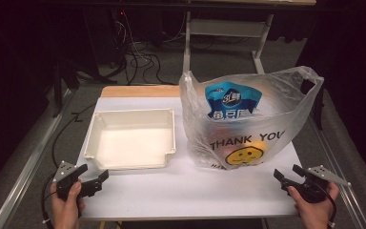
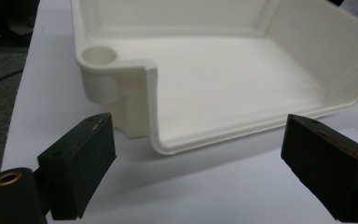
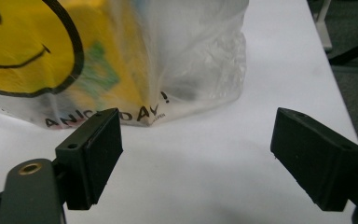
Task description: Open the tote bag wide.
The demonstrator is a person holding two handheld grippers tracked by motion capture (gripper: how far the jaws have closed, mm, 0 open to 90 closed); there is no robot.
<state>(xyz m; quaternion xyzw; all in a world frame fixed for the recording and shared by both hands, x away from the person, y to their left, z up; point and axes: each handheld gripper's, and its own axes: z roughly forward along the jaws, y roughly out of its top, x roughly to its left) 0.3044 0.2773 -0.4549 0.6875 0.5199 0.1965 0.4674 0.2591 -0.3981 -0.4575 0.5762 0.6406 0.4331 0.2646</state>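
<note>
Two hand-held grippers waited at the near edge of a white table, each with its jaws spread wide and nothing between them. Ahead of the right gripper stood a clear plastic carrier bag printed with "THANK YOU" and a yellow smiley face, upright on the right half of the table with its mouth gaping. Through the film showed a blue-and-white snack packet and something yellow and green lower down, too blurred to name. In the right gripper view the bag's bottom corner lay near that gripper's black jaws but apart from them. To the left, just beside the bag, sat an empty white plastic tray, and in the left gripper view the left gripper pointed at the tray's notched near corner. The left gripper rested near the tray's front rim without touching it. Unpacking appeared barely begun. A clean start would likely mean steadying a bag handle with one gripper while the other reached in from above, pinching the packet by its edge, not crushing its contents.
</note>
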